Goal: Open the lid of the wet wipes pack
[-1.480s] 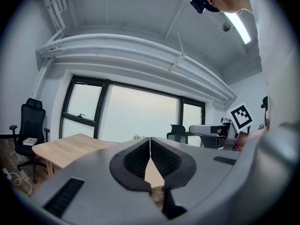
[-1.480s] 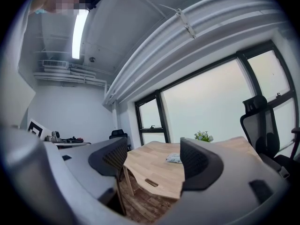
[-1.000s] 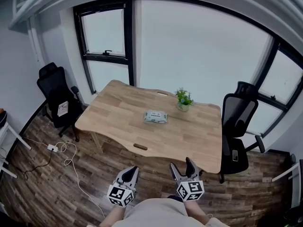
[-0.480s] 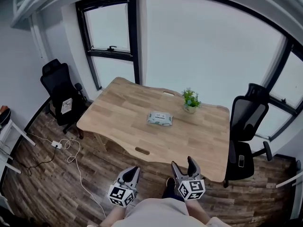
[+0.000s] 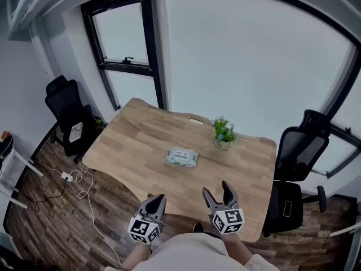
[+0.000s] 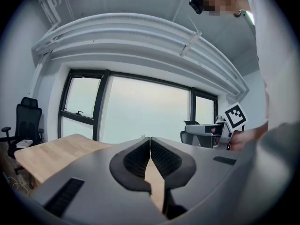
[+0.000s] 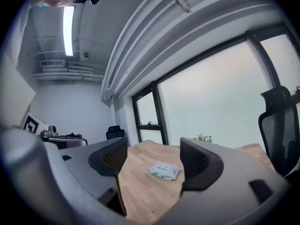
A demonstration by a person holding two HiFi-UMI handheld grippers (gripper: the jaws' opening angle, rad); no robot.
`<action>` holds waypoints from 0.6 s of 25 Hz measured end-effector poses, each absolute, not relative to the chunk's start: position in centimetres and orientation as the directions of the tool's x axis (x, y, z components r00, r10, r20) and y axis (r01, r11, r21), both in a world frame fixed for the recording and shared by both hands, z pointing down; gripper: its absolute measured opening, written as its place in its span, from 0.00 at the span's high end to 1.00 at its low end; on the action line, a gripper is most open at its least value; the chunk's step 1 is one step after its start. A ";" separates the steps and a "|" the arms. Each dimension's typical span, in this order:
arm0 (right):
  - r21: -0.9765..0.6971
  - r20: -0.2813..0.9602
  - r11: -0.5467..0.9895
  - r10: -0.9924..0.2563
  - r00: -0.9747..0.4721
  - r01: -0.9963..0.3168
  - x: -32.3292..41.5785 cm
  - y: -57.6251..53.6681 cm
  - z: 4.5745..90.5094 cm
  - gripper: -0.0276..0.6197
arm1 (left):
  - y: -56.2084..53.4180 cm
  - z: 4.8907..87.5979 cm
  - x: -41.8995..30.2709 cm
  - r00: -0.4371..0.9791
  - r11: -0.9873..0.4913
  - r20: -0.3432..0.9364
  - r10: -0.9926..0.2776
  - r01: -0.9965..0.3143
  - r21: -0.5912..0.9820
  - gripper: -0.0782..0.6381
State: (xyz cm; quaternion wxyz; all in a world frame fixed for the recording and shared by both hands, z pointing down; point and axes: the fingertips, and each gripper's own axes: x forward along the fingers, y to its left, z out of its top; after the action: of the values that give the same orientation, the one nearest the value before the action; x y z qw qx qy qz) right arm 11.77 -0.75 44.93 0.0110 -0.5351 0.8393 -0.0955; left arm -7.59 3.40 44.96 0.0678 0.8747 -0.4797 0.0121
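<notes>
The wet wipes pack (image 5: 181,157) lies flat near the middle of the wooden table (image 5: 130,134), white with green print, its lid down. In the right gripper view the wet wipes pack (image 7: 163,170) shows between the jaws, well ahead on the table. My left gripper (image 5: 154,203) hangs shut at the table's near edge, and in its own view the left gripper (image 6: 150,150) has its pads touching with nothing between them. My right gripper (image 5: 220,193) stands open and empty over the near edge, right of the left one.
A small potted plant (image 5: 223,133) stands behind and right of the pack. Black office chairs sit at the left (image 5: 70,117) and right (image 5: 296,168) of the table. A white cable and power strip (image 5: 67,177) lie on the wood floor at the left. Large windows back the table.
The view has come closer to the table. Both grippers now hang over its near edge rather than over the floor. Neither gripper's jaws have changed.
</notes>
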 end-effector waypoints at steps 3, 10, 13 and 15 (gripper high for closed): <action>-0.182 0.091 0.428 -0.889 -0.449 -0.885 14.0 -3.6 45.2 0.43 | 0.6 44.9 -4.8 0.530 -0.520 0.094 -0.843 -0.846 0.114 0.86; -0.198 0.097 0.466 -0.866 -0.490 -0.863 16.3 -6.9 45.7 0.43 | -2.7 45.9 -0.5 0.535 -0.522 0.160 -0.830 -0.845 0.114 0.86; -0.213 0.109 0.453 -0.869 -0.482 -0.866 17.2 -7.7 46.4 0.43 | -4.2 45.9 0.7 0.547 -0.537 0.164 -0.821 -0.837 0.105 0.86; -0.227 0.122 0.443 -0.871 -0.476 -0.868 17.6 -8.2 47.1 0.43 | -5.1 45.7 1.3 0.557 -0.547 0.156 -0.816 -0.831 0.102 0.86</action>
State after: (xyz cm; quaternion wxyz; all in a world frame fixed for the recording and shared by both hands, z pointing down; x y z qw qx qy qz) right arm 17.59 -8.18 47.07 0.0062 -0.5117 0.8493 -0.1298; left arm 1.28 -5.11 45.71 0.0818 0.8784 -0.4687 0.0449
